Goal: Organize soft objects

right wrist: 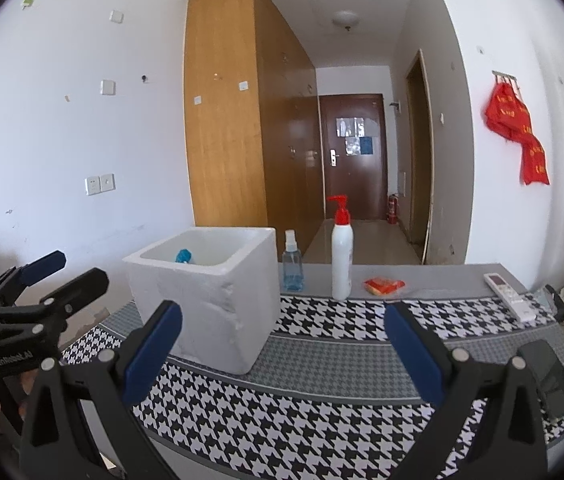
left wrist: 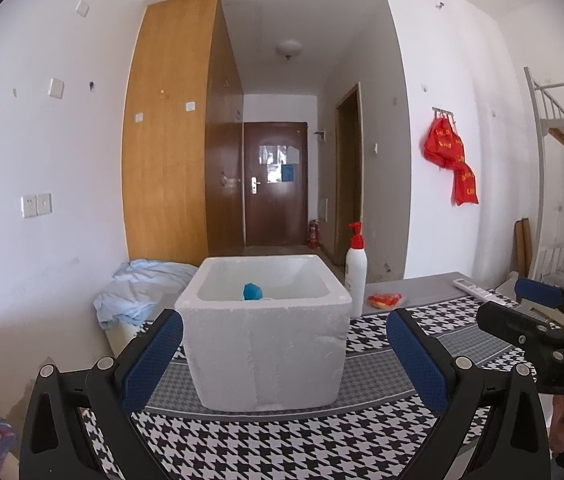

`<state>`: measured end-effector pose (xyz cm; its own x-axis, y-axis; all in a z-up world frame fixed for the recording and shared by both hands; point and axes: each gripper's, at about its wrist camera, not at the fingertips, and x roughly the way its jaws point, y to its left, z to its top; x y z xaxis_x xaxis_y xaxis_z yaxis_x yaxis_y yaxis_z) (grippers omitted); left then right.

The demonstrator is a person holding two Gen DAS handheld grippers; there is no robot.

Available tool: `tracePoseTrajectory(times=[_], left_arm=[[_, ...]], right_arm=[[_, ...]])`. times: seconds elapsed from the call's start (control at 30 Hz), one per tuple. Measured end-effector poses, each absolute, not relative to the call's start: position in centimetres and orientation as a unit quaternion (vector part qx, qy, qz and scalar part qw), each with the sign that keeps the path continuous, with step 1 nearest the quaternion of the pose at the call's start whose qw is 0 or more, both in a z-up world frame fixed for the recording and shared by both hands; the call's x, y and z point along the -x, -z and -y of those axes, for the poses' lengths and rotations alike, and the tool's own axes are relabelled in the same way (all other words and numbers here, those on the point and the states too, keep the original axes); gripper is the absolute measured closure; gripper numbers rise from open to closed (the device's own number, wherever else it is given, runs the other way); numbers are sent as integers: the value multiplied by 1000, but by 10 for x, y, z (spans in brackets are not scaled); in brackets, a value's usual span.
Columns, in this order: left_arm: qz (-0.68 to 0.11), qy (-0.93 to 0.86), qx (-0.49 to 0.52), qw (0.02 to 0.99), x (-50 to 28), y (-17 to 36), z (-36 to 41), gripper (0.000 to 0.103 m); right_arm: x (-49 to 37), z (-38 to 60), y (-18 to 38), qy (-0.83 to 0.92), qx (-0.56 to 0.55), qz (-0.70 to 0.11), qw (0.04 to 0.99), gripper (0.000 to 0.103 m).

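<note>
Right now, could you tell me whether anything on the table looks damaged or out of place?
The white foam box has a dented, scuffed front corner. An orange-red packet lies loose beside the pump bottle, outside the box, while a blue object already sits inside. Nothing looks spilled.

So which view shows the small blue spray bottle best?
The right wrist view: the spray bottle stands in full sight between the foam box and the pump bottle. The left wrist view shows none of it.

White foam box point(left wrist: 266, 356) on black-and-white houndstooth cloth point(left wrist: 322, 444).
</note>
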<state>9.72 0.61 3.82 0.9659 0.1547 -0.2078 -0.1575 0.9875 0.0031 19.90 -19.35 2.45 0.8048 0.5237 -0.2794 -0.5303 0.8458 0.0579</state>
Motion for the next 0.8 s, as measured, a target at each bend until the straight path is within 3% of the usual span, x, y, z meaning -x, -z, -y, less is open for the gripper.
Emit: tracePoseTrajectory(times=[0.8], left_arm=[[-124,-94,18,988,-90,-33,-15,1]], right_arm=[[-193,187,-24,-283,25,-146,948,1]])
